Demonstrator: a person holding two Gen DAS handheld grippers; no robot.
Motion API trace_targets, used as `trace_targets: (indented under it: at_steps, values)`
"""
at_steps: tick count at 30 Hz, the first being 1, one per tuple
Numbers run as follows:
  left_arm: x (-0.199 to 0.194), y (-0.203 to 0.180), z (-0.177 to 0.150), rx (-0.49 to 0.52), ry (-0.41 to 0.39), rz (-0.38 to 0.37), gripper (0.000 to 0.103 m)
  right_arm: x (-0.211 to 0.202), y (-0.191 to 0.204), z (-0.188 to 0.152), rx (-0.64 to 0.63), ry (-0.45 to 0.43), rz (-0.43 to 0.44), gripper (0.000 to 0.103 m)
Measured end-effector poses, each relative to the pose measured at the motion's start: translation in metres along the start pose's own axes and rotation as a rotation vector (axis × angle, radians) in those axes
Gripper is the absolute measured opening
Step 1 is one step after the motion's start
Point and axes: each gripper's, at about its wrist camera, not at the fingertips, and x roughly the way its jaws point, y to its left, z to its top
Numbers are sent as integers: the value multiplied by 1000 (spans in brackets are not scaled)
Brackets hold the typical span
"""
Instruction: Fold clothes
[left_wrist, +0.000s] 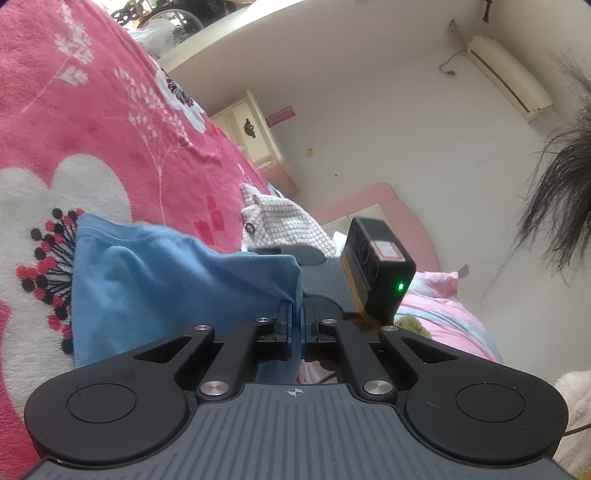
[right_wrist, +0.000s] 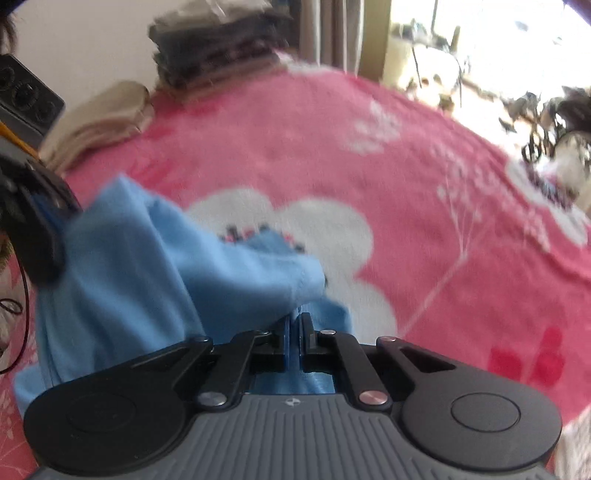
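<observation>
Left gripper (left_wrist: 297, 308) clamped on edge of blue garment (left_wrist: 155, 280), cloth draped over pink flowered blanket (left_wrist: 110, 122), checked garment (left_wrist: 284, 221) beyond

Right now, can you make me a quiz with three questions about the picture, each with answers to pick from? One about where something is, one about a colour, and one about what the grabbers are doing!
1. Where does the folded beige clothing lie?
A. On the pink floral blanket, at its far edge
B. On the floor
C. Hanging from the air conditioner

2. What colour is the garment that both grippers hold?
A. Green
B. Light blue
C. Black

3. How does the left gripper stand?
A. Wide open, holding nothing
B. Shut on a button
C. Shut on the blue cloth

Answers:
1. A: the pile rests on the pink floral blanket near the wall.
2. B: the light blue garment spreads out from the fingers in both views.
3. C: the left gripper pinches a fold of it between closed jaws, as does the right gripper.
</observation>
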Motion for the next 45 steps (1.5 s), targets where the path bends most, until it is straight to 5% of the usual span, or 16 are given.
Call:
trace_targets:
  at_steps: [7, 13, 17, 22, 24, 30, 31, 33, 37, 45]
  values:
    - [4, 0, -3, 1, 14, 7, 2, 33, -5, -3, 2, -6, -32, 8]
    - [5, 2, -2, -9, 12, 4, 2, -7, -60, -27, 470, -248, 7, 36]
    - [6, 2, 0, -12, 11, -1, 2, -51, -89, -59, 699, -356, 5, 37]
    - [7, 1, -1, -7, 15, -3, 2, -52, -85, -84, 699, -194, 191, 37]
    - [13, -1, -1, 3, 22, -4, 2, -35, -83, -96, 738, -118, 133, 37]
    - [45, -10, 6, 45, 60, -6, 3, -76, -84, -150, 1111, -410, -15, 38]
    - [60, -8, 7, 48, 76, 2, 4, -89, -77, -157, 1138, -456, -23, 39]
    - [93, 2, 7, 41, 130, 50, 37, -112, -61, -172, 1185, -526, -49, 41]
    - [138, 34, 7, -26, 200, 197, 40, -135, -25, -200, 1280, -504, -138, 43]
    - [78, 26, 21, 8, 86, 191, 44, -122, 30, -176, 1121, -339, -149, 43]
